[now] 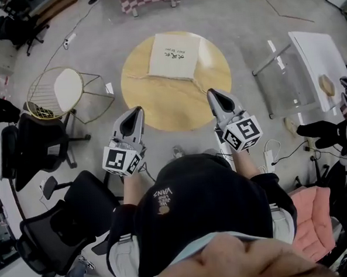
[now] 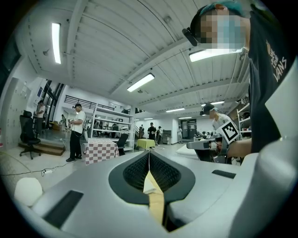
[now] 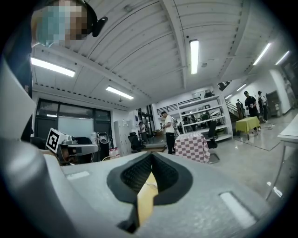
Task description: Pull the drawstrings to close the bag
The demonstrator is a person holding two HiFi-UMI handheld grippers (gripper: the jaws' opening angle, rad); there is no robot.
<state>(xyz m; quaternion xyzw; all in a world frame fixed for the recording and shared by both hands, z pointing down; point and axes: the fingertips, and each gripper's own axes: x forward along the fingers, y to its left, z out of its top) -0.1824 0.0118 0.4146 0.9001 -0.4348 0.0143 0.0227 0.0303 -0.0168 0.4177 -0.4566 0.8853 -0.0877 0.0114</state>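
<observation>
The round wooden table [image 1: 177, 105] lies straight ahead of both my tools, and its near rim runs under their tips. The white bag [image 1: 174, 56] lies flat on the far half of the table. It is ahead of both tools and between their lines, well clear of either tip. My left gripper [image 1: 139, 110] [image 2: 149, 154] is at the table's near-left edge with its jaws pressed together and nothing between them. My right gripper [image 1: 211, 93] [image 3: 151, 156] is over the near-right part of the table, also closed and empty. A thin drawstring [image 1: 137, 77] trails from the bag's left corner, ahead of the left tip. Neither tool touches it.
</observation>
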